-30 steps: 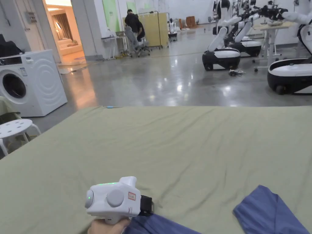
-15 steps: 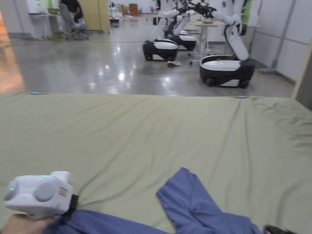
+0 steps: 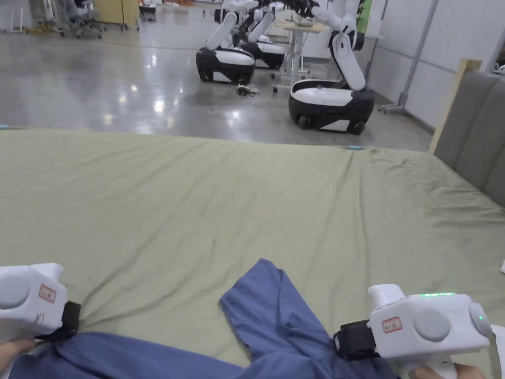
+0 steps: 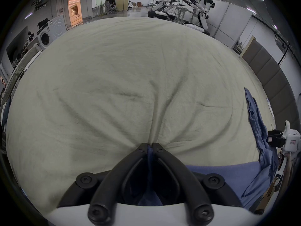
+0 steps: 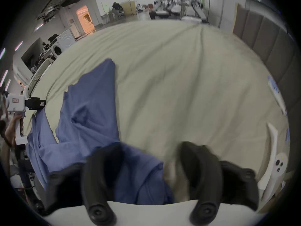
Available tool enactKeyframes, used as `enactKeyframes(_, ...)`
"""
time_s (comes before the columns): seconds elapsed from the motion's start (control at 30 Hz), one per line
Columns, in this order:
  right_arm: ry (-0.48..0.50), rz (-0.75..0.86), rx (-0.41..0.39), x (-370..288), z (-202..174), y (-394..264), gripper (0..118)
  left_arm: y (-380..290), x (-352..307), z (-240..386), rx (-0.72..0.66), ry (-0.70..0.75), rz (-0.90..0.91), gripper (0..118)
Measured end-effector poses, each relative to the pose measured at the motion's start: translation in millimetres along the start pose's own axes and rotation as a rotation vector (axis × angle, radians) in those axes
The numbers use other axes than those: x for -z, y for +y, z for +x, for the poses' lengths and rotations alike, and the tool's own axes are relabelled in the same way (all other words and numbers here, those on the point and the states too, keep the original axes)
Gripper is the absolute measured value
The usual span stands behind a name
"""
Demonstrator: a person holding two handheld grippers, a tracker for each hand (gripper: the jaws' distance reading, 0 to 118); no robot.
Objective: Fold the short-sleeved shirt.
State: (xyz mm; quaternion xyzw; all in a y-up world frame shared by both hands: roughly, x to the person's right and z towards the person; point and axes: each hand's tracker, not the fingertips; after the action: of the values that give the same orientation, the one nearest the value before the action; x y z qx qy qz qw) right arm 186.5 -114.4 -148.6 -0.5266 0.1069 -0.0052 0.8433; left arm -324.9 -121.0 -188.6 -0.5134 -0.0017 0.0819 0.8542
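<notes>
Two hand-held grippers work at the near edge of a bed covered by a green sheet point(image 3: 256, 197). The left gripper point(image 4: 150, 145) has its jaws pressed together, pinching a fold of the blue short-sleeved shirt point(image 3: 276, 321) along with a ridge of the sheet. The right gripper point(image 5: 150, 156) has its jaws spread apart, one over the shirt fabric, the other over the sheet. The shirt lies crumpled along the near edge between the grippers, one flap pointing toward the bed's centre. White wheeled robots point(image 3: 328, 96) stand on the floor beyond.

One shirt point(image 3: 276, 316), two grippers point(image 4: 150, 145)
</notes>
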Motion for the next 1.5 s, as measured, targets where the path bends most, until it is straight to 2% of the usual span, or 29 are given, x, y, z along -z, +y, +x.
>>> enactKeyframes(0.03,-0.028,0.012,-0.028,1.8,-0.8,-1.4,64,0.6,0.4,-2.7,-0.001,-0.003,-0.002,2)
enactKeyframes(0.07,-0.066,0.042,-0.084,-1.8,-3.7,-3.1,60,0.9,0.3,-3.0,-0.006,-0.006,-0.004,2)
enactKeyframes(0.1,-0.055,0.040,-0.074,-6.0,-6.8,-3.1,52,0.8,0.3,-2.8,-0.010,-0.005,-0.004,2)
enactKeyframes(0.13,-0.078,0.053,-0.082,-9.5,-12.8,-5.3,28,-0.4,0.6,-1.3,-0.008,-0.002,-0.002,2)
enactKeyframes(0.17,-0.113,0.079,-0.117,-11.7,-15.0,-7.4,9,-4.6,-0.8,4.0,-0.003,0.006,0.005,2)
enactKeyframes(0.27,-0.096,0.104,-0.096,-18.1,-14.9,-14.5,9,-13.7,-2.1,11.4,0.016,0.039,0.046,2)
enactKeyframes(0.33,-0.070,0.163,-0.040,-32.7,-10.7,-17.5,8,-8.7,-4.2,6.8,0.000,0.036,0.083,2)
enactKeyframes(0.4,0.001,0.235,0.014,-57.9,-9.3,-21.3,8,-9.6,-31.1,0.3,-0.060,-0.025,0.167,2)
enactKeyframes(0.47,-0.008,0.317,0.009,-88.2,-10.7,-22.5,8,-8.5,-70.9,-14.3,-0.109,-0.108,0.245,2)
enactKeyframes(0.53,0.037,0.376,0.019,-118.5,-14.4,-19.2,8,-9.7,-116.5,-22.3,-0.110,-0.181,0.324,2)
enactKeyframes(0.57,0.055,0.409,0.026,-134.8,-16.3,-16.6,7,-19.4,-157.6,-10.9,-0.104,-0.187,0.380,2)
enactKeyframes(0.67,0.007,0.540,0.010,-183.8,-26.3,-4.3,7,-22.7,-234.1,-19.1,-0.072,-0.208,0.514,2)
enactKeyframes(0.73,0.039,0.578,0.007,-211.2,-29.4,6.2,7,-22.5,-282.0,-25.6,-0.066,-0.238,0.603,2)
enactKeyframes(0.8,-0.013,0.636,-0.006,-237.5,-42.4,13.4,7,-23.6,-325.1,-29.3,-0.066,-0.224,0.679,2)
enactKeyframes(0.87,-0.001,0.719,-0.007,-264.2,-49.9,23.7,7,-23.1,-366.5,-29.0,-0.047,-0.200,0.767,2)
enactKeyframes(0.9,-0.010,0.686,-0.005,-274.7,-53.8,31.1,7,-21.4,-382.5,-29.0,-0.036,-0.195,0.794,2)
enactKeyframes(0.93,0.005,0.727,-0.005,-285.9,-60.1,35.5,7,-19.6,-398.7,-28.6,-0.026,-0.191,0.810,2)
enactKeyframes(1.03,-0.043,0.807,-0.024,-314.4,-78.6,53.8,7,-12.9,-429.0,-27.3,-0.004,-0.168,0.859,2)
enactKeyframes(1.13,-0.026,0.847,-0.007,-343.1,-87.9,83.2,7,5.3,-444.4,-24.7,0.012,-0.071,0.962,2)
enactKeyframes(1.2,-0.049,0.886,-0.015,-361.3,-92.3,104.0,7,19.9,-458.8,-20.2,0.010,-0.068,0.965,2)
enactKeyframes(1.3,-0.082,0.917,-0.029,-387.2,-102.2,133.8,7,37.8,-475.6,6.6,0.022,-0.030,0.999,2)
enactKeyframes(1.5,-0.152,0.961,-0.017,-400.5,-93.0,196.3,7,91.4,-476.6,5.7,-0.010,0.013,1.027,2)
